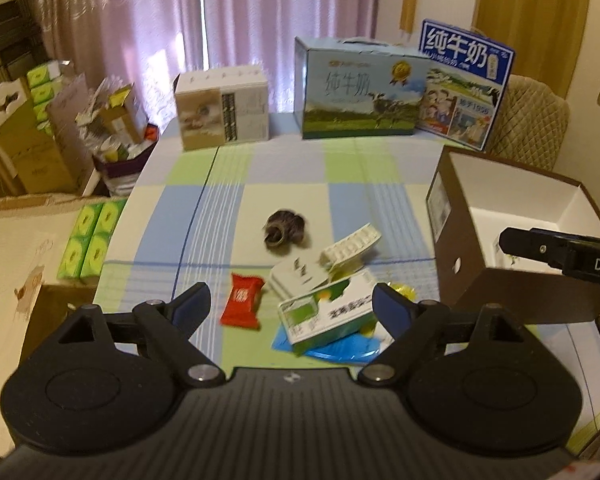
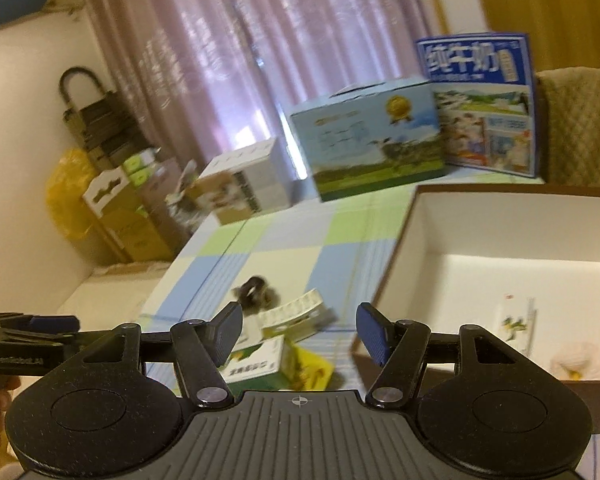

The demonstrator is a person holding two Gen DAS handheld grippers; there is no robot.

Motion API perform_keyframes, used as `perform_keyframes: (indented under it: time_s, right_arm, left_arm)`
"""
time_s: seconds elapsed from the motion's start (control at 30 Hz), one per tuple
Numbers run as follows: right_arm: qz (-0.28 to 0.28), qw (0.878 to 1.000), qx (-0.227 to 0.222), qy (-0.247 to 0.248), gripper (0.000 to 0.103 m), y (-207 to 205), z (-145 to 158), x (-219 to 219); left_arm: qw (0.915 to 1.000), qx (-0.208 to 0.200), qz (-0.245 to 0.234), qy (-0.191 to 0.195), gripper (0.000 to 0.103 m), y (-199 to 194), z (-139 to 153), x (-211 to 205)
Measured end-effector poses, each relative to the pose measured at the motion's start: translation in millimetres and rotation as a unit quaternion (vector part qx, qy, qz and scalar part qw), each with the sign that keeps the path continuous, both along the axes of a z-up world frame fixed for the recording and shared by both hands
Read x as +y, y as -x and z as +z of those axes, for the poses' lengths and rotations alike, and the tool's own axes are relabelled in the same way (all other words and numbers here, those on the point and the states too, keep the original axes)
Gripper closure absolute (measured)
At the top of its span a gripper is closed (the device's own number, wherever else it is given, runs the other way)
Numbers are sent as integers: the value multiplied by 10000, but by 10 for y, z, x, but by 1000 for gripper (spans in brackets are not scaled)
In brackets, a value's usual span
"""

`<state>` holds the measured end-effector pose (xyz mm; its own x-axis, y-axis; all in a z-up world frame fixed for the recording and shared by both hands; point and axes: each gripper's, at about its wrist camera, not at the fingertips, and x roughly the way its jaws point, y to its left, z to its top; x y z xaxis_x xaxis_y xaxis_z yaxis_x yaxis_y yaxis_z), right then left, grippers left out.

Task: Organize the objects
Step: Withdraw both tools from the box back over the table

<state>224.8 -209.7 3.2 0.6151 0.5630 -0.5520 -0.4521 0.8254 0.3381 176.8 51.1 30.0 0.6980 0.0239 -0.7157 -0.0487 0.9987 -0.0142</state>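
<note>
A table covered in a checked cloth of blue, green and cream squares (image 1: 284, 168) stood before pale pink curtains (image 1: 260, 12) in a room crowded with cardboard cartons.

The left gripper (image 1: 292, 304) hung above the near edge of the table with its blue-padded fingers (image 1: 192, 304) spread wide and nothing between them. Directly ahead of it lay a small heap of objects: a red foil snack packet with white lettering (image 1: 242, 306), a green-and-white carton printed with Chinese characters too blurred to read (image 1: 324, 316), a flat blue disc-shaped piece (image 1: 340, 350) beneath it, a white blister strip of pills (image 1: 350, 248) propped on a white card box (image 1: 296, 278), and a scrap of yellow wrapper (image 1: 404, 290). Just beyond the heap sat a dark brown hair tie (image 1: 284, 230).

The right gripper (image 2: 300, 334) was also released, its fingers (image 2: 374, 338) apart and empty, held over the table edge beside the near corner of a brown cardboard box with a white interior (image 2: 412, 216). Inside that box lay a white sachet with a green-and-yellow print (image 2: 518, 326) and a pale crumpled wrapper (image 2: 580, 364). The right tool's body bore the letters "DAS" in the left wrist view, cut off at the frame.

At the far edge of the table stood a blue milk carton with a cow and the characters "纯牛奶" (image 1: 358, 88), a second blue milk box reading "纯牛奶" (image 1: 466, 80) leaning behind it, and a beige-and-white gift box (image 1: 222, 106). Green tissue packs (image 1: 90, 240) were stacked left of the table.
</note>
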Motion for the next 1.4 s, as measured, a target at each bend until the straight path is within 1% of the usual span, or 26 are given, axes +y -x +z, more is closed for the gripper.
perform_keyframes:
  time_s: [0.23, 0.47, 0.73, 0.9, 1.0, 1.17, 1.3, 1.37, 1.4]
  right_arm:
    - [381, 9982, 240, 404, 43, 16, -296, 234]
    - [574, 9953, 486, 607, 43, -32, -540, 365]
    - [689, 9928, 575, 792, 43, -131, -750, 535]
    - [728, 9916, 640, 859, 43, -190, -855, 627]
    - [719, 9895, 714, 1030, 43, -221, -906, 662]
    - [565, 9861, 982, 1218, 43, -254, -993, 583]
    - [440, 9825, 1126, 1414, 45, -247, -1041, 508]
    - [357, 9812, 1223, 1452, 48, -241, -1054, 462]
    - [317, 9808, 1264, 1451, 52, -244, -1058, 436]
  left_arm:
    - [9995, 235, 134, 159, 17, 70, -280, 167]
    - [9985, 455, 154, 264, 17, 44, -570, 247]
    - [9976, 620, 206, 221, 17, -82, -817, 389]
    - [9966, 697, 279, 327, 17, -119, -955, 472]
    - [9960, 772, 260, 354, 18, -140, -1052, 501]
    - [9965, 771, -9, 333, 18, -211, -1110, 467]
    - [9954, 690, -468, 474, 17, -313, -1127, 370]
    - [9943, 641, -743, 426, 17, -386, -1139, 277]
    - [9936, 599, -879, 389, 17, -421, -1146, 229]
